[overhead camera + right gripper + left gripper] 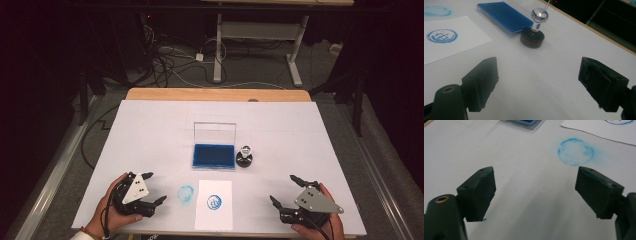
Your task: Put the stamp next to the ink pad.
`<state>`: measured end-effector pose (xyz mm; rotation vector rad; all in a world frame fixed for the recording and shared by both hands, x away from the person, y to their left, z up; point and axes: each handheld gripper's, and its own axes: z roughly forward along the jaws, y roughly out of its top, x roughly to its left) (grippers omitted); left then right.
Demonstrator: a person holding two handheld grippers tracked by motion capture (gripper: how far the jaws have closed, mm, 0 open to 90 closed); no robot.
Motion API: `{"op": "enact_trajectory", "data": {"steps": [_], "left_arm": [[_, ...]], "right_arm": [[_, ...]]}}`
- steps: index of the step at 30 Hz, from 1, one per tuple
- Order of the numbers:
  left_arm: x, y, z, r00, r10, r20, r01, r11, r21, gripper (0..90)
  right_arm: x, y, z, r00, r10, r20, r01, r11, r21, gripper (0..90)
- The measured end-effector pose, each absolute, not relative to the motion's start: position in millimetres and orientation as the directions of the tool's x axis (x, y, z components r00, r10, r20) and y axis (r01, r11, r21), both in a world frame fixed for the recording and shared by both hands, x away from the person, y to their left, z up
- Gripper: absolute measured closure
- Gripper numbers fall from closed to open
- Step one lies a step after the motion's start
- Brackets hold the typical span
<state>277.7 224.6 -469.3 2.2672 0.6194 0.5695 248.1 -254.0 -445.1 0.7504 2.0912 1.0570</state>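
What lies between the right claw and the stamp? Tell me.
Nothing: bare white table cover separates the open right claw from the stamp, as the right gripper view shows.

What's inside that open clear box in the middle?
The box holds a blue ink pad filling its tray; the lid stands upright behind. What lies beneath the pad is hidden.

No words or numbers can be read; the paper (pixel 451 47) bears a round blue seal print (pixel 442 36) whose ring lettering is too small to make out.
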Motion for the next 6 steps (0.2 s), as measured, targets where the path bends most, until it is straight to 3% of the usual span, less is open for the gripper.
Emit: {"op": "enact_trajectory", "data": {"steps": [6], "left_arm": [[280.0,222.8,-468.5,0.786,0.578,0.219,0.268,-0.638,0.722,16.5]], "right_arm": [[249.6,-256.9,-445.7,-0.609,0.736,-0.296,0.195,0.501,0.843,16.7]]}}
